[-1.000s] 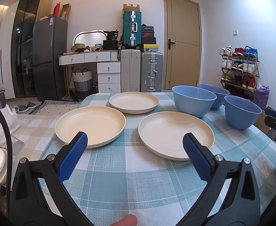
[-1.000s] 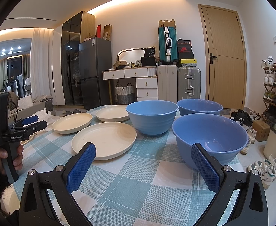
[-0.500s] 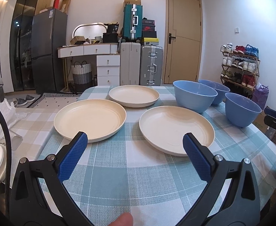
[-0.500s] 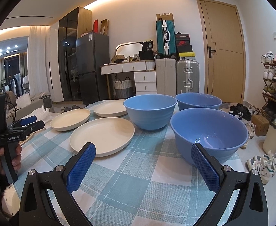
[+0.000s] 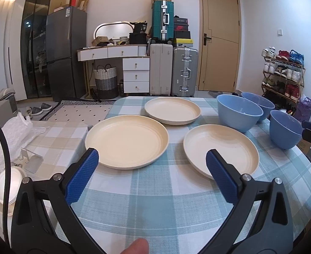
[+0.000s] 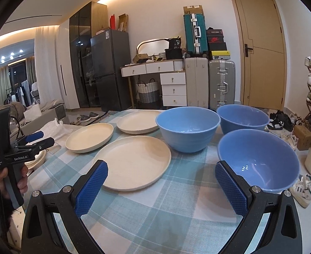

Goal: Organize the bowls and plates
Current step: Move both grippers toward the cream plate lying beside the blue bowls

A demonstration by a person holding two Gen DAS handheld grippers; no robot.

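Since a second ago both views have been tipping downward and easing closer, so the plates and bowls are sitting lower and larger between the blue pads. The left gripper (image 5: 152, 163) is hovering over the checked cloth of the desk (image 5: 155, 201) with its fingers (image 5: 82, 174) spread wide and gripping nothing; the near-left plate (image 5: 126, 140) is lying just past the left pad, and the near-right plate (image 5: 221, 150) is lying just behind the right pad, partly covered by it. A fingertip (image 5: 137, 246) is showing at the bottom edge. Farther out, a third cream plate (image 5: 172, 110) is sitting toward the back of the desk, apart from the other two.

The right gripper (image 6: 161, 182) is likewise spread wide and empty above the cloth. The nearest blue bowl (image 6: 259, 158) is standing just beyond its right finger (image 6: 230, 188), close to the desk's right edge. Two more blue bowls, a middle one (image 6: 188, 129) and a far one (image 6: 242, 118), are standing upright behind it, close together but unstacked. Beyond the desk, suitcases (image 6: 221, 82), a white dresser (image 6: 172, 86) and a shoe rack (image 5: 282, 74) are lining the room.
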